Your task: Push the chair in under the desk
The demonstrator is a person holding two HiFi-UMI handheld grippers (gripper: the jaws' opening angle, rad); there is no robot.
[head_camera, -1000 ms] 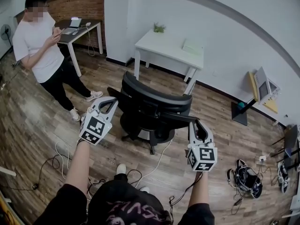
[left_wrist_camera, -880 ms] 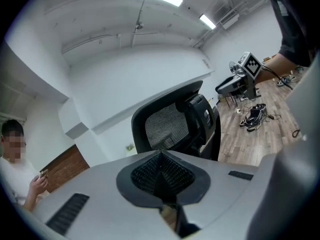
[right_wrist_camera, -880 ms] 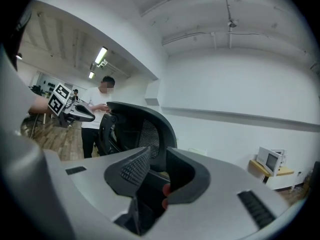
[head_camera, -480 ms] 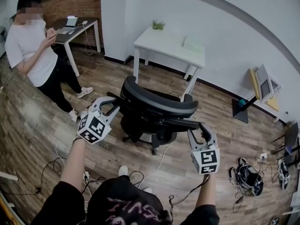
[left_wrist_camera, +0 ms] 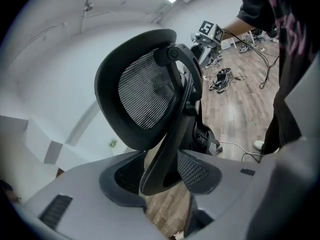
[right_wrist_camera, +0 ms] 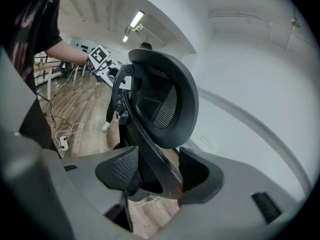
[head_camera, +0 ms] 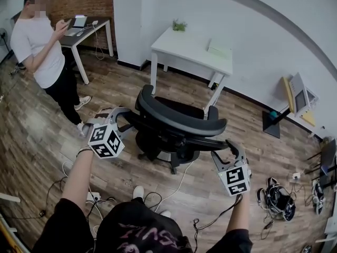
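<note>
Chair [head_camera: 179, 121] short of desk [head_camera: 184, 47], left tool [head_camera: 122, 115] and right tool [head_camera: 227, 147] just spread wide, armrests [left_wrist_camera: 161, 159] loose between jaws, earlier clamped.

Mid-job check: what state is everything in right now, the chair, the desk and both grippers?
office chair: upright on the floor, short of the desk, not pushed under.
white desk: standing by the wall, nothing tucked beneath it.
left gripper: open, jaws have just been opening; a black chair bar stands between them, unclamped.
right gripper: open, jaws have just been opening; a black chair bar stands between them, unclamped.
</note>
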